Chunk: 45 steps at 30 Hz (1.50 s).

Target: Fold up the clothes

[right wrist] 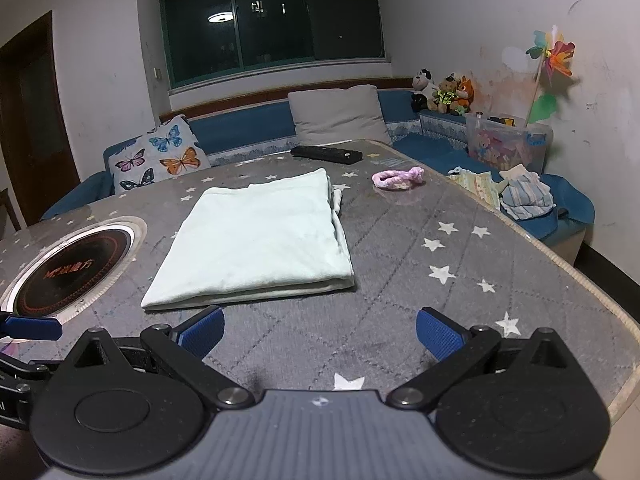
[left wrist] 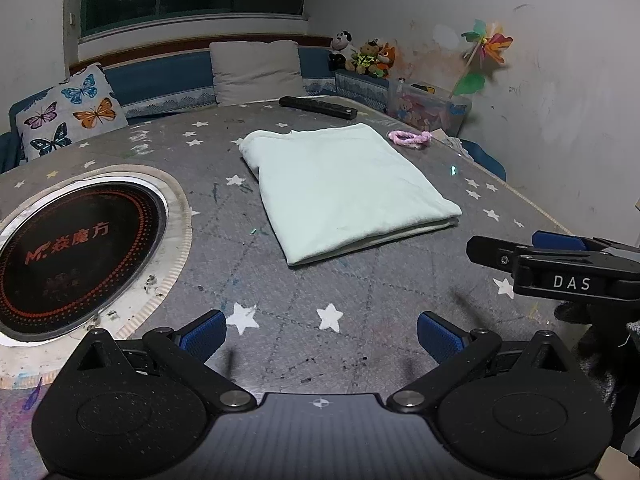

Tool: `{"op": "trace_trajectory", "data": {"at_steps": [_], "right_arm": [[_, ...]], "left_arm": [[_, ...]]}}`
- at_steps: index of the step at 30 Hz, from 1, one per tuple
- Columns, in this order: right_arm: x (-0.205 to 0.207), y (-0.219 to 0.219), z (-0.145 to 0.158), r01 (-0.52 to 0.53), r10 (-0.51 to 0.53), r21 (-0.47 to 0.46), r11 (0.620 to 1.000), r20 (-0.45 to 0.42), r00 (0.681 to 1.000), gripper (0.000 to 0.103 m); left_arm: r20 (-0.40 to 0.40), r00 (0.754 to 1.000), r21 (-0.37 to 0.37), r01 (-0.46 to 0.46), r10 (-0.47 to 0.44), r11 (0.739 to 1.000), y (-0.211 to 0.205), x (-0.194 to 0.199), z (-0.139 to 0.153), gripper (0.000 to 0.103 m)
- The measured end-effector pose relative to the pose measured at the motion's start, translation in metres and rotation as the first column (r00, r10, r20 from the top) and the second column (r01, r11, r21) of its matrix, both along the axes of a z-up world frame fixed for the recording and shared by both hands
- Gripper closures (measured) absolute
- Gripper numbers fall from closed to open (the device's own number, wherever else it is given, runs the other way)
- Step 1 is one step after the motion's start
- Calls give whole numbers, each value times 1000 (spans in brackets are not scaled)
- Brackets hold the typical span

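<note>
The left hand-held gripper (left wrist: pixel 322 334) has its two blue fingers spread wide apart and holds nothing. It hangs over the gray bench (left wrist: pixel 360 320) with white stars, on the near side of the folded cloth (left wrist: pixel 344 192). The right hand-held gripper (right wrist: pixel 320 332) is spread wide too, and it is empty. It also sits on the near side of the folded cloth (right wrist: pixel 256 240), not touching it. In the left view, the right hand-held gripper (left wrist: pixel 532 248) pokes in from the side, near the cloth's close corner. The folded cloth is pale green and lies flat on the bench in a neat, tidy stack of layers. To the left of the cloth there is a round black cooktop (left wrist: pixel 76 256) set into the bench, with red rings and letters on it. Behind the cloth lies a long black remote (right wrist: pixel 326 155). To the right of the cloth, farther back, is a small pink fuzzy band (right wrist: pixel 396 178). Far behind the cloth there is a blue sofa (right wrist: pixel 240 132) with a butterfly pillow (right wrist: pixel 160 160) and a plain gray pillow (right wrist: pixel 336 116). Stuffed animals (right wrist: pixel 444 94) sit in the corner, and a bright pinwheel (right wrist: pixel 554 56) stands by the wall. Some small clothes (right wrist: pixel 520 196) lie on the sofa, off past the bench's right edge.
</note>
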State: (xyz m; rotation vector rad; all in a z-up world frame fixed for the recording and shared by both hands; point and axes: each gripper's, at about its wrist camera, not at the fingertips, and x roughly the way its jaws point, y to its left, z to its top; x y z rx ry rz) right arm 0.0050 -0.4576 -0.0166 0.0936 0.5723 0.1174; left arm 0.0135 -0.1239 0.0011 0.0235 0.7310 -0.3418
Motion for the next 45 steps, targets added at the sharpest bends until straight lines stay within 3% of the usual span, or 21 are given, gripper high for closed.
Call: {"op": "trace_trajectory", "data": {"at_steps": [45], "right_arm": [[15, 10, -10, -29, 29, 5, 1000, -60, 998, 0]], "left_arm": [[-37, 999, 4, -11, 11, 1000, -1, 16, -8, 0]]}}
